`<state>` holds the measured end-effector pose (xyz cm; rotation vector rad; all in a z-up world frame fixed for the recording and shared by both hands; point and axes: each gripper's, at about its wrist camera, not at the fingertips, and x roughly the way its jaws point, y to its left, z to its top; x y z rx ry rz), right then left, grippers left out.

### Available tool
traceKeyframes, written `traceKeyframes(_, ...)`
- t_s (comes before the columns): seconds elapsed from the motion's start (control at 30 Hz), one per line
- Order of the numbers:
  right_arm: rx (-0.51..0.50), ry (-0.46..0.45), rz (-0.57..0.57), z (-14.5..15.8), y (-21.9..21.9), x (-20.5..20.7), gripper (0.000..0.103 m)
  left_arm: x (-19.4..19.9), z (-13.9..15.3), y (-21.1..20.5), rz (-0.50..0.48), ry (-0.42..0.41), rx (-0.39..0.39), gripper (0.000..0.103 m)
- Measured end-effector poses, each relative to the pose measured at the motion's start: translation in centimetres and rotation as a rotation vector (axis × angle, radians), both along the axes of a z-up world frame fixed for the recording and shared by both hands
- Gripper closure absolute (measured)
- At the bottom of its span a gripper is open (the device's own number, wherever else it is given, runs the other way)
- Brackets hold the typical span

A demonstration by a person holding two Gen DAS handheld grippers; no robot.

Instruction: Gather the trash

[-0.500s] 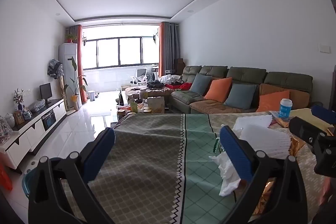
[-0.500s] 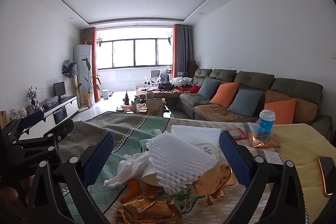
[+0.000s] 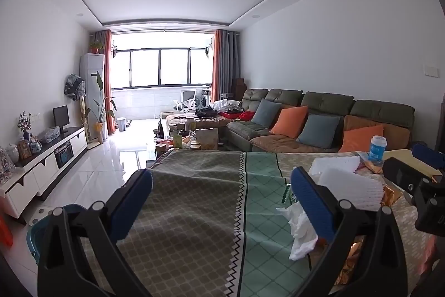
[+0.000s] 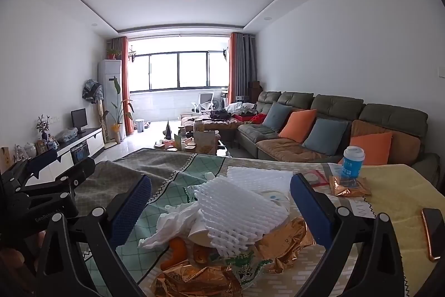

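Note:
A heap of trash lies on the cloth-covered table (image 4: 172, 166): white foam netting (image 4: 239, 210), crumpled white tissue (image 4: 172, 224), gold foil wrappers (image 4: 283, 244) and orange peel (image 4: 176, 249). My right gripper (image 4: 221, 209) is open, its blue pads on either side of the heap just above it. My left gripper (image 3: 222, 199) is open and empty over bare cloth, left of the heap. The tissue (image 3: 299, 234) and the foam netting (image 3: 350, 185) show beside its right pad. The other gripper shows at each view's edge.
A blue-labelled cup (image 4: 352, 162) stands on a foil wrapper at the far right. A phone (image 4: 432, 233) lies at the table's right edge. A teal bin (image 3: 36, 235) sits on the floor left of the table. Sofa, coffee table and TV cabinet lie beyond.
Both grippers have shifted slightly; the right one's view sits a little closer over the trash heap. Both stay open. Nothing was picked up.

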<state>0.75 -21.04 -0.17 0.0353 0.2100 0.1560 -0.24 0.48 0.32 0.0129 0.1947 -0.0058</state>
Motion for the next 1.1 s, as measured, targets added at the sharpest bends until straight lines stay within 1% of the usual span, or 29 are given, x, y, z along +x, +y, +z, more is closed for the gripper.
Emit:
traceKeyframes(0.2, 0.001, -0.001, 0.001, -0.34, -0.33, 0.46, 0.004, -0.03, 0.11, 0.02, 0.002, -0.002, -0.003, 0.003)
traceKeyframes(1.1, 0.002, -0.005, -0.002, -0.12, -0.25, 0.30, 0.004, -0.13, -0.06, 0.22, 0.000, -0.002, -0.008, 0.003)
